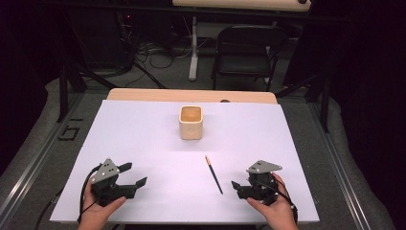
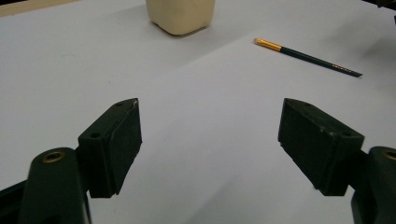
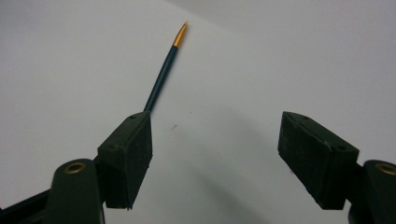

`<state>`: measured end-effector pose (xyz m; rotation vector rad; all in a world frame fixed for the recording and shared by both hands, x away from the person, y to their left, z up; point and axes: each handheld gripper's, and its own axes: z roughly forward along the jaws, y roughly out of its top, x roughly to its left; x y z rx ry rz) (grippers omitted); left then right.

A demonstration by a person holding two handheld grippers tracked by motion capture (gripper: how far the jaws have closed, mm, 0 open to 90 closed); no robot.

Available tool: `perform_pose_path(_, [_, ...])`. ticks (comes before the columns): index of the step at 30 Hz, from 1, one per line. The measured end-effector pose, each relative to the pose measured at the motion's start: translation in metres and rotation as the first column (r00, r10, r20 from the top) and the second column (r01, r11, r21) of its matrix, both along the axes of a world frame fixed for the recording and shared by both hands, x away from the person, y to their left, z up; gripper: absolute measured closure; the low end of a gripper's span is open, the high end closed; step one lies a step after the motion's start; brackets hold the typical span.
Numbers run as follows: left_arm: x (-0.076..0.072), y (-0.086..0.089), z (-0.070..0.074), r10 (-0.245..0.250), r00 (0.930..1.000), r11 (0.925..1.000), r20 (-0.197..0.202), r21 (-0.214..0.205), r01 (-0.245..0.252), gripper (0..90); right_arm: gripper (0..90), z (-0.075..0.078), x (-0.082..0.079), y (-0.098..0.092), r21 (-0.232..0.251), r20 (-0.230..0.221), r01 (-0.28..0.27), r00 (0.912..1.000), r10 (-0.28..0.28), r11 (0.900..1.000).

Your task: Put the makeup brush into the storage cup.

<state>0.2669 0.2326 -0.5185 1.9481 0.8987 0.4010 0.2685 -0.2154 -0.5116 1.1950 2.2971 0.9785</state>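
Dark green with a gold tip, the pencil (image 1: 214,174) lies flat on the white table sheet (image 1: 143,139), gold end pointing toward twelve o'clock, where the cream cup (image 1: 191,122) stands. We hold the right gripper (image 1: 238,188) just at its three o'clock, jaws spread wide and empty, low to the sheet, which we judge suits a pinch on the thin shaft. The left gripper (image 1: 133,174) waits well apart at nine o'clock, jaws likewise parted around nothing, probably kept clear so the cup stays reachable.
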Motion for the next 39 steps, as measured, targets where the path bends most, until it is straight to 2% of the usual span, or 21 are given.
perform_pose_path(2, [0.0,0.0,0.0,-0.002,1.0,1.0,-0.002,0.001,0.002,21.8,26.1,0.0,0.002,0.0,-0.013,-0.033,0.009,0.9994,-0.009,0.9999])
perform_pose_path(5, [0.0,0.0,0.0,-0.004,1.0,1.0,0.0,0.0,0.004,21.9,27.3,-0.001,0.005,0.001,-0.024,-0.046,0.014,0.9988,-0.015,0.9996])
perform_pose_path(6, [0.0,-0.001,-0.001,-0.007,1.0,1.0,0.0,0.003,0.007,22.1,27.4,-0.001,0.006,0.002,-0.043,-0.062,0.012,0.998,-0.015,0.999])
perform_pose_path(8, [0.0,-0.001,-0.001,-0.005,1.0,1.0,0.0,0.007,0.005,22.3,27.5,-0.001,0.007,0.003,-0.064,-0.063,0.011,0.9979,-0.015,0.9979])
perform_pose_path(11, [0.0,-0.001,-0.001,-0.005,1.0,0.9999,-0.005,0.01,0.005,22.5,27.4,-0.001,0.009,0.005,-0.072,-0.065,0.012,0.9978,-0.017,0.9973])
perform_pose_path(13, [0.0,-0.002,-0.001,-0.009,0.9999,0.9999,-0.005,0.012,0.009,22.7,27.5,0.001,0.012,0.007,-0.085,-0.083,0.006,0.9965,-0.013,0.9963])
perform_pose_path(23, [0.001,-0.002,-0.002,-0.013,0.9999,0.9998,-0.006,0.017,0.013,23.5,30.9,0.001,0.019,0.019,-0.099,-0.109,-0.004,0.994,-0.007,0.9951])
perform_pose_path(25, [0.001,-0.002,-0.002,-0.014,0.9999,0.9998,-0.009,0.016,0.014,23.7,31.2,0.002,0.023,0.022,-0.103,-0.13,-0.007,0.9914,-0.007,0.9947])
perform_pose_path(29, [0.001,-0.003,-0.003,-0.018,0.9998,0.9997,-0.01,0.019,0.018,23.7,32.2,0.003,0.028,0.026,-0.096,-0.137,-0.001,0.9905,-0.012,0.9954])
perform_pose_path(32, [0.001,-0.003,-0.003,-0.019,0.9997,0.9997,-0.014,0.018,0.019,23.8,32.3,0.006,0.031,0.029,-0.098,-0.162,0.004,0.9866,-0.02,0.9952])
perform_pose_path(35, [0.002,-0.003,-0.003,-0.022,0.9997,0.9996,-0.013,0.02,0.022,23.8,32.2,0.006,0.034,0.033,-0.1,-0.167,-0.003,0.9859,-0.013,0.995])
perform_pose_path(36, [0.002,-0.004,-0.003,-0.023,0.9996,0.9995,-0.014,0.021,0.023,23.9,33.9,0.007,0.036,0.036,-0.112,-0.159,-0.011,0.9873,-0.007,0.9936])
perform_pose_path(37, [0.002,-0.004,-0.004,-0.024,0.9996,0.9995,-0.014,0.022,0.024,23.9,34.5,0.006,0.037,0.038,-0.103,-0.147,-0.011,0.9891,-0.005,0.9946])
perform_pose_path(38, [0.002,-0.004,-0.004,-0.024,0.9996,0.9995,-0.014,0.022,0.024,23.9,34.5,0.007,0.038,0.039,-0.122,-0.164,-0.019,0.9864,-0.001,0.9923])
perform_pose_path(39, [0.002,-0.004,-0.004,-0.023,0.9996,0.9995,-0.016,0.022,0.024,23.9,34.6,0.006,0.039,0.04,-0.122,-0.157,-0.024,0.9876,0.004,0.9923])
